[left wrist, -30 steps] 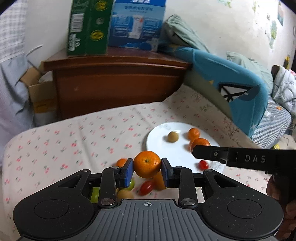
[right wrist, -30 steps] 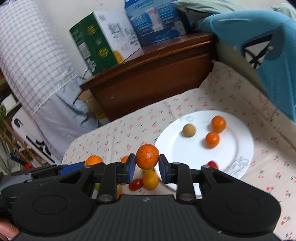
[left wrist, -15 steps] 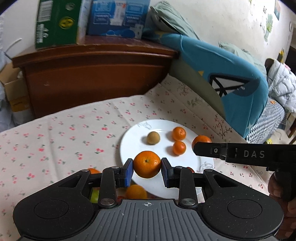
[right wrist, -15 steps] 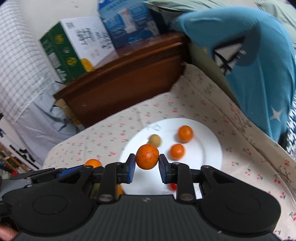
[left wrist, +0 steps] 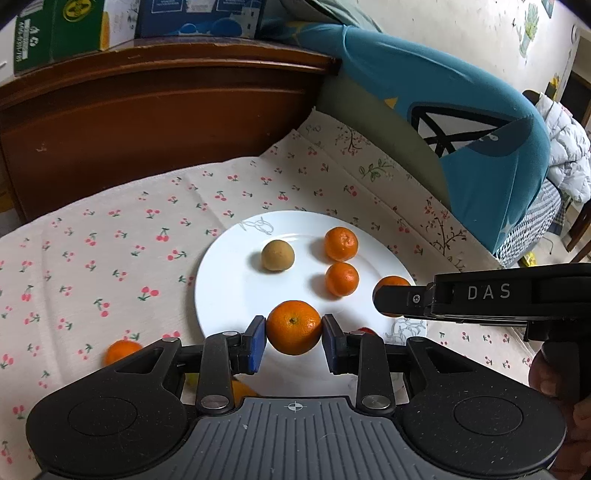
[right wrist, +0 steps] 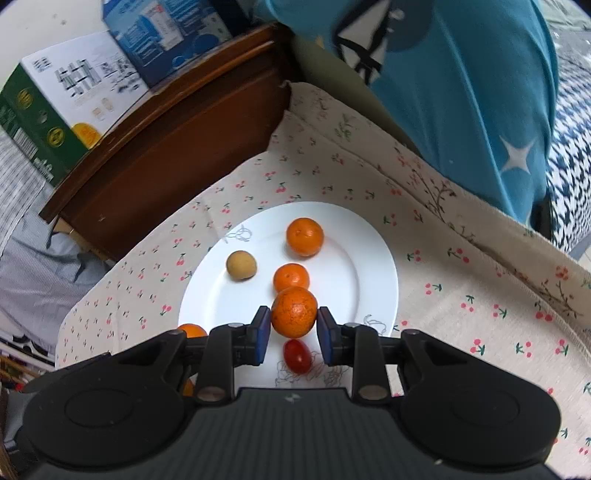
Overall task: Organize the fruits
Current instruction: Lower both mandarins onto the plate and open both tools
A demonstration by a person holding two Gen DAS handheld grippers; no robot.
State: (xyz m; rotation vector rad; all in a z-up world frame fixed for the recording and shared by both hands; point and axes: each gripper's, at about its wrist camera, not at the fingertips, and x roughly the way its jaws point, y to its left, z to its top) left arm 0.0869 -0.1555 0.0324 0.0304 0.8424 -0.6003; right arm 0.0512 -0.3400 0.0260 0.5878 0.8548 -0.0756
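A white plate [left wrist: 229, 291] [right wrist: 369, 266] lies on the cherry-print cloth. On it are a round tan fruit [left wrist: 277, 255] [right wrist: 241, 264], two tangerines [left wrist: 341, 243] [left wrist: 341, 279] and a red cherry tomato [right wrist: 297, 355]. My left gripper [left wrist: 294, 334] is shut on an orange [left wrist: 294, 326] over the plate's near rim. My right gripper [right wrist: 291, 326] is shut on another orange [right wrist: 294, 312] just above the plate's near half, over the tomato. In the left wrist view the right gripper [left wrist: 388, 299] comes in from the right, half hiding its orange [left wrist: 393, 282].
A loose tangerine [left wrist: 122, 350] lies on the cloth left of the plate. A dark wooden headboard [left wrist: 147, 110] with a green box [left wrist: 55, 29] and a blue box on top stands behind. A blue cushion [left wrist: 461, 122] leans at the right. A hand [left wrist: 554, 380] holds the right gripper.
Both grippers have moved forward and down over the plate, each still holding its orange. The pile of loose fruit has slipped out of sight beneath them.
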